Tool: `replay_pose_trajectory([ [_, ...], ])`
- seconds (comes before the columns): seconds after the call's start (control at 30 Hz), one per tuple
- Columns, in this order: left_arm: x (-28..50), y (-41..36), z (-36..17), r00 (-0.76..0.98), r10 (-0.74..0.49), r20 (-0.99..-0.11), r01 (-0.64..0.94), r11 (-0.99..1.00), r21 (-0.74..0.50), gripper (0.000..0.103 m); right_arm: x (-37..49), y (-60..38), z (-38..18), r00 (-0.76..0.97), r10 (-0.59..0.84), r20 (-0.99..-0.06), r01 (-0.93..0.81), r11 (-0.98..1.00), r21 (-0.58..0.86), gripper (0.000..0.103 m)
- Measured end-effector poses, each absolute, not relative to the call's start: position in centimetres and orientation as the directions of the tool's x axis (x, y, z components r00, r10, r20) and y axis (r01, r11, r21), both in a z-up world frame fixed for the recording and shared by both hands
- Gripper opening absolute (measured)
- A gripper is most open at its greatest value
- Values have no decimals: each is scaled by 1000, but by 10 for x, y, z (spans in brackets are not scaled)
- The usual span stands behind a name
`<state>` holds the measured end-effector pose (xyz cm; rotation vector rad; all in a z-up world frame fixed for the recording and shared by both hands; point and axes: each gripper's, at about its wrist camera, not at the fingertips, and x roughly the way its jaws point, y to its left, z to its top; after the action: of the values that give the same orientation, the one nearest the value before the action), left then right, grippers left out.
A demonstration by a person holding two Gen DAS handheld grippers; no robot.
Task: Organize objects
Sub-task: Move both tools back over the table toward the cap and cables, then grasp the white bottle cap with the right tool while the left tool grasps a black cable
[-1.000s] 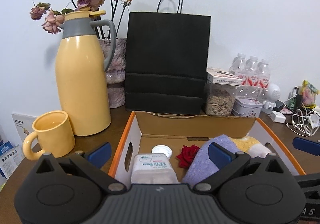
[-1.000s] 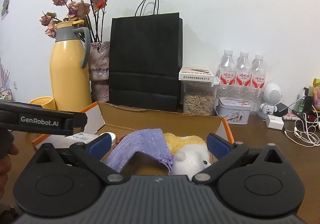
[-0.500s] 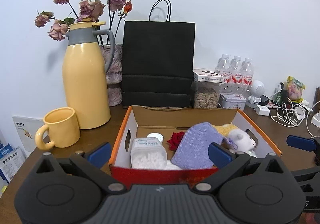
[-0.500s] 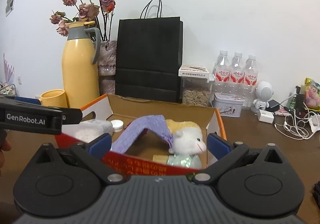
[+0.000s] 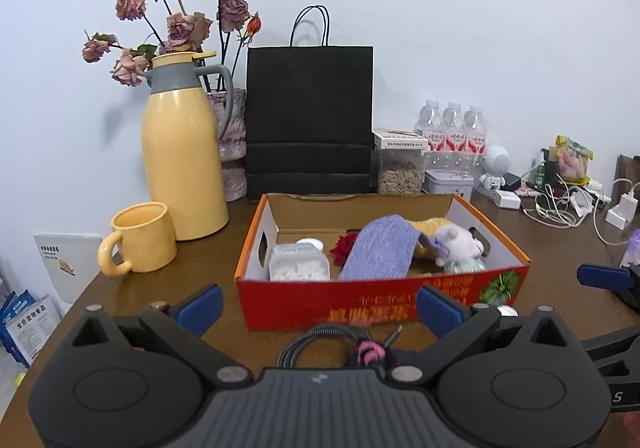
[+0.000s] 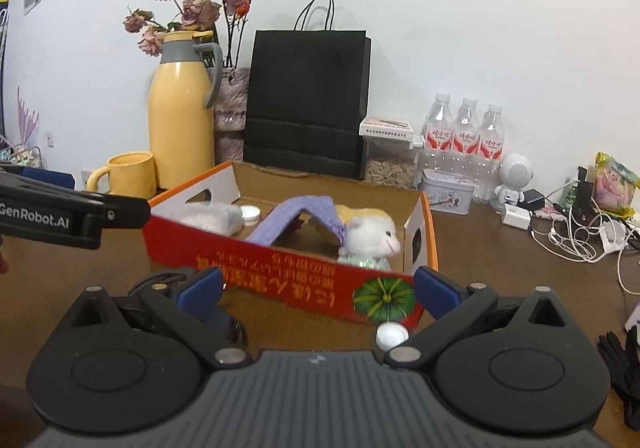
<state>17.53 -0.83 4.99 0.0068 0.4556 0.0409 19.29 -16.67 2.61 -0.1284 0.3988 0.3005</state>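
Both sets of jaws spread wide, empty, left gripper [image 5: 318, 308] and right gripper [image 6: 318, 290] hovering near the worktop [image 5: 200, 276] edge. Between picks, probably; next, reaching down for the coiled cable [image 5: 320, 344] just in front. Beyond it, box [image 5: 380, 304], long axis running left-right, already holding purple cloth [image 5: 380, 248] and plush toy [image 5: 456, 248]

A yellow thermos [image 5: 182, 164] stands between a yellow mug [image 5: 140, 244] and a black paper bag [image 5: 309, 120].

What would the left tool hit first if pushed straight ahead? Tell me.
Probably the red front wall of the cardboard box, which lies dead ahead of the open left tool. The coiled black cable sits nearer but low on the table; whether the tool clears it is unclear.
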Motion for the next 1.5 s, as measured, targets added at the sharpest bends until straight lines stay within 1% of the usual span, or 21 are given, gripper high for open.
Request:
replay_pose_trajectory([
  [0.3,143,-4,37,876,56,-479,-46,998,33,103,158,-176,10,858,250,-448,-316,945,-80,103],
  [0.47,129,1,23,858,63,-510,-52,998,36,103,142,-179,-5,834,247,-494,-330,940,-88,103],
  [0.7,115,11,0,823,75,-564,-65,997,38,103,125,-182,-31,785,257,-563,-353,933,-66,103],
  [0.97,112,28,-22,782,102,-615,-102,994,35,103,126,-185,-47,756,271,-595,-342,940,-7,103],
  [1.0,112,29,-24,779,106,-619,-106,994,36,103,127,-184,-48,756,273,-595,-340,940,0,101],
  [1.03,113,31,-26,776,110,-621,-111,993,37,103,127,-184,-49,754,279,-594,-341,940,9,92],
  [1.07,114,32,-27,775,112,-623,-113,993,37,103,128,-184,-50,749,290,-596,-345,938,22,76],
  [1.1,115,33,-28,773,112,-624,-115,993,36,103,129,-184,-51,742,300,-600,-351,936,34,70],
  [1.13,116,34,-30,771,113,-626,-116,993,36,103,129,-183,-51,746,299,-596,-350,936,32,61],
  [1.17,118,35,-31,770,114,-628,-117,992,36,103,129,-182,-51,749,297,-592,-352,936,25,44],
  [1.23,122,36,-33,769,116,-629,-119,992,37,103,128,-182,-49,748,317,-583,-364,931,39,41],
  [1.5,153,40,-37,758,148,-636,-145,988,57,103,137,-187,-48,775,281,-566,-321,946,31,41],
])
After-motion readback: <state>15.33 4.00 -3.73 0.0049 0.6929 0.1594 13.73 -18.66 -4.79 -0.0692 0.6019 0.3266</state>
